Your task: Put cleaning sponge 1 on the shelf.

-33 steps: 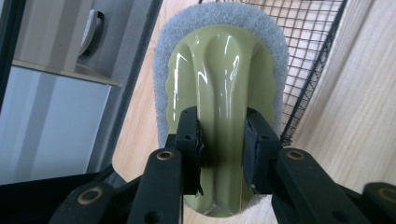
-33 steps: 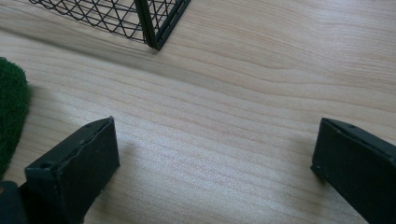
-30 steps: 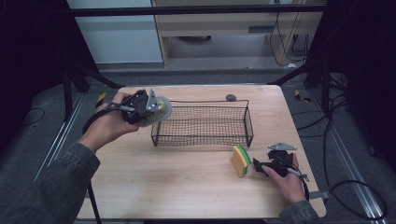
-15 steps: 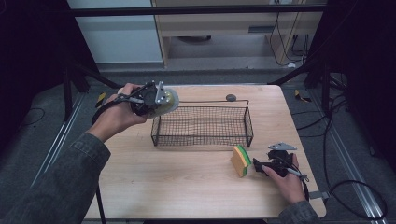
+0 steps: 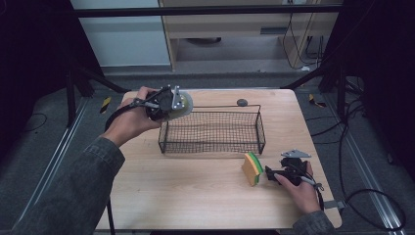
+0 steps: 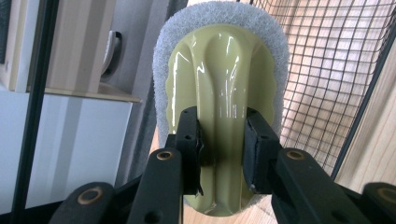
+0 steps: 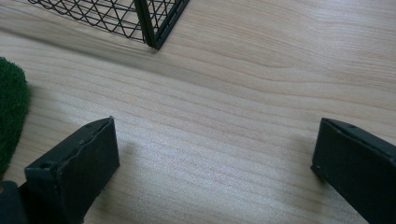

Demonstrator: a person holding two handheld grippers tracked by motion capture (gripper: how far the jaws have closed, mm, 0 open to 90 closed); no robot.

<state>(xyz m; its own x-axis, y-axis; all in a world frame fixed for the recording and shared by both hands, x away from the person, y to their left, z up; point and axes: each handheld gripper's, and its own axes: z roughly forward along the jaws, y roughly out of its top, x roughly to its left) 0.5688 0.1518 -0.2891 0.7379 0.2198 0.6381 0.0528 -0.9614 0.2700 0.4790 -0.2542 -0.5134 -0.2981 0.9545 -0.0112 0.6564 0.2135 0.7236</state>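
Table [image 5: 195, 196]: light wood top, carrying everything listed below.
Wire basket [image 5: 211, 131]: black mesh, rectangular, mid-table; nothing visible inside.
Scrubber [image 6: 219, 88]: pale green plastic handle with a grey pad, raised beside the wire basket's left end.
Left gripper [image 6: 222, 140]: jaws clamped on the scrubber's handle ridge.
Sponge [image 5: 252, 168]: yellow with a green face, on edge just in front of the wire basket's right corner.
Right gripper [image 7: 212, 163]: jaws spread wide over bare wood, just beside the sponge.
Small dark round object [image 5: 242, 102]: behind the wire basket, too small to tell.
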